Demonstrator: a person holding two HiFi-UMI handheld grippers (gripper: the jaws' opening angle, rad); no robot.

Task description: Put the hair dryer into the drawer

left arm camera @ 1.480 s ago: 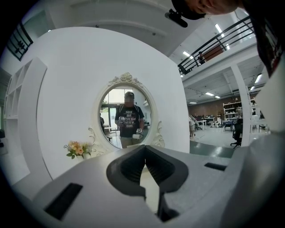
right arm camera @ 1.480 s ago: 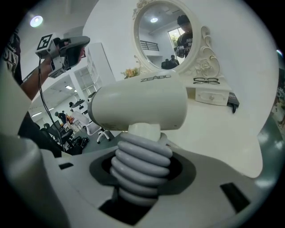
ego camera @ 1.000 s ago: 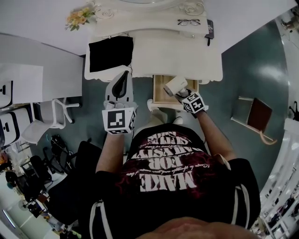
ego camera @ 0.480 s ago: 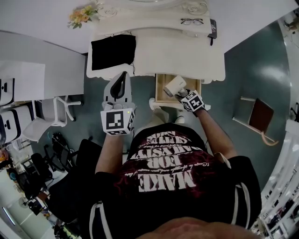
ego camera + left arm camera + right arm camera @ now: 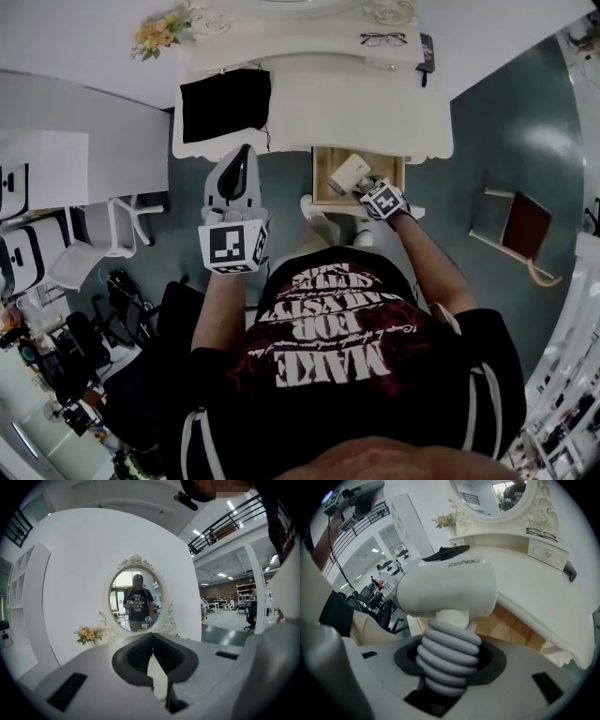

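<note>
Head view looks steeply down; both gripper views share the mirror point(image 5: 136, 599) ahead

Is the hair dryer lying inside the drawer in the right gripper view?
No, the right claw holds the hair dryer by its cord-wrapped handle, above the open drawer.

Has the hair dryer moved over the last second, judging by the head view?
Yes, slightly. Held in the right gripper, the hair dryer has sunk a little toward the open drawer under the desk.
</note>
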